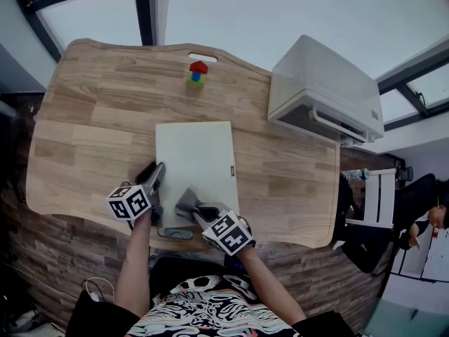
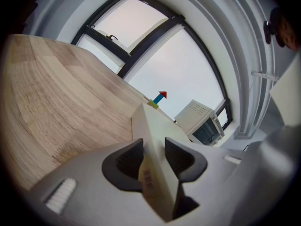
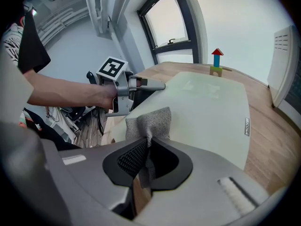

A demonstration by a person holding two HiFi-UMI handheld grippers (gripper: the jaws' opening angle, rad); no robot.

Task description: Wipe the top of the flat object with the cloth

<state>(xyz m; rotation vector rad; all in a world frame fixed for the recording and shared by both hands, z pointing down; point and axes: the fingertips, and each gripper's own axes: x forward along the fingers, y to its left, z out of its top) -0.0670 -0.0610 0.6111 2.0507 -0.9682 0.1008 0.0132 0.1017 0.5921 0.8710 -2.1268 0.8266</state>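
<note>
A pale flat board [image 1: 195,161] lies in the middle of the wooden table [image 1: 84,118]. My left gripper [image 1: 156,176] is shut on the board's left edge near its front corner; in the left gripper view the board's edge [image 2: 153,159] sits between the two dark pads. My right gripper [image 1: 193,206] is shut on a grey cloth [image 1: 187,201], which rests on the board's near end. In the right gripper view the cloth [image 3: 149,122] bunches up out of the jaws onto the board [image 3: 207,107], and the left gripper [image 3: 141,84] shows beyond it.
A small stack of coloured toy blocks [image 1: 198,73] stands at the table's far edge beyond the board. A white box-like appliance [image 1: 324,90] sits at the table's far right. A white chair [image 1: 377,196] and a seated person [image 1: 421,209] are off to the right.
</note>
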